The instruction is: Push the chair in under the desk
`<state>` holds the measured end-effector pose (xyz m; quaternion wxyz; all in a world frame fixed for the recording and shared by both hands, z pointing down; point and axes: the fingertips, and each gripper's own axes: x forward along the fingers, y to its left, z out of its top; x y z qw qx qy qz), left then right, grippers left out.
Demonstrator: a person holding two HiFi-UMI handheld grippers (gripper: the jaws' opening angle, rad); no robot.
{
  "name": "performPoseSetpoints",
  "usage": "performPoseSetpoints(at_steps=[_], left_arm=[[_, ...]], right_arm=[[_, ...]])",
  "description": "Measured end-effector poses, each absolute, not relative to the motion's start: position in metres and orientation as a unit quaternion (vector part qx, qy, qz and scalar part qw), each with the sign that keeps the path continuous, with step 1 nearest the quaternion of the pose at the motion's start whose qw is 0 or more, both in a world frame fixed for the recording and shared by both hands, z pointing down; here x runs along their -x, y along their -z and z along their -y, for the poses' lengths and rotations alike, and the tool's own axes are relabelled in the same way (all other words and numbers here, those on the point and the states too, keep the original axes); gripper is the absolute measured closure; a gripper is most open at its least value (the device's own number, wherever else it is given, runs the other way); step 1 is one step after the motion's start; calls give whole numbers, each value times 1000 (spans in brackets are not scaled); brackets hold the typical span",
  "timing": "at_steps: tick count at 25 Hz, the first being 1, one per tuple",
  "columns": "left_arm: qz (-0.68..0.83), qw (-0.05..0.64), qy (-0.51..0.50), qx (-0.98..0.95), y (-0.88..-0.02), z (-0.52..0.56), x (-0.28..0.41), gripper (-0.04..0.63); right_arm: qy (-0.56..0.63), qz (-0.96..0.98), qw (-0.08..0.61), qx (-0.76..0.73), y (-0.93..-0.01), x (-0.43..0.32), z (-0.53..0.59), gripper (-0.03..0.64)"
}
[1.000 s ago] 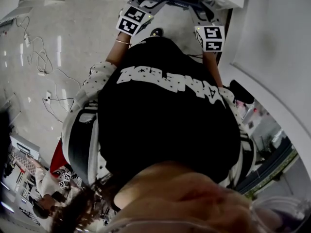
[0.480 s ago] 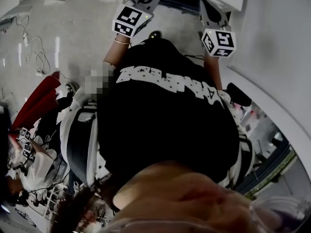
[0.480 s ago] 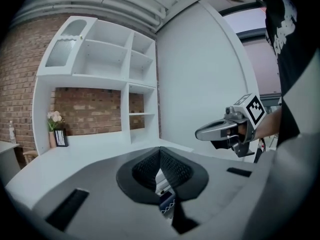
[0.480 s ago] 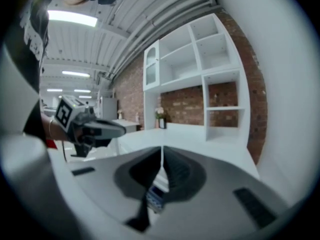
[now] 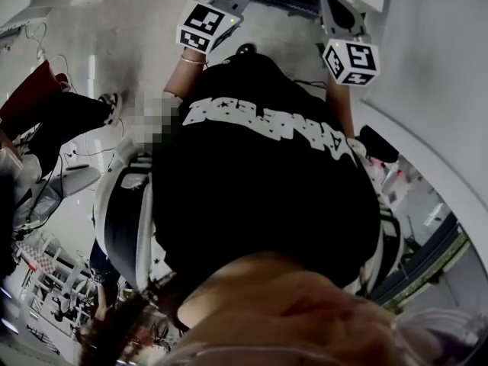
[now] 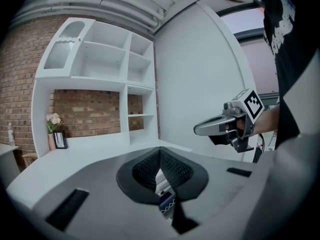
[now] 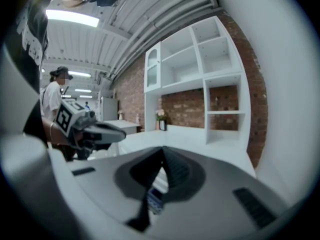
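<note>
**Two clenched, empty claws hovering over a white counter, chair barely showing**

The left claw [image 6: 161, 168] is sitting clenched, its jaws pressing together on nothing. The right claw [image 7: 162, 166] is doing the same. Each is showing beside the other, pointing nearly level over the white counter [image 6: 75, 159]. Beyond them a white shelf unit [image 6: 100, 69] is standing against a brick wall [image 6: 20, 84].

The chair is not appearing in either gripper view. In the head view, a dark band [image 5: 284, 0] between the claws, under the counter's edge, is probably its back. That would be placing it below and just ahead of both claws, apart from them.

It is likely behaving as a stiff, fairly heavy thing that rolls or swivels easily. Taking the top of the back near both corners is looking safest.
</note>
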<state>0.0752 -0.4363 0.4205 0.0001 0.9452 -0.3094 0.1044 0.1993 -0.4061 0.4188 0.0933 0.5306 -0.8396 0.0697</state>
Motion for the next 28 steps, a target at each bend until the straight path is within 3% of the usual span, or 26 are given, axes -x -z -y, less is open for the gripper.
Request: performPoseSetpoints(at_steps=[28], left_arm=[[306,-15,-108,-946,-415,420,-71,560]], right_arm=[[-66,839,77,-535,-408,-194,390,588]])
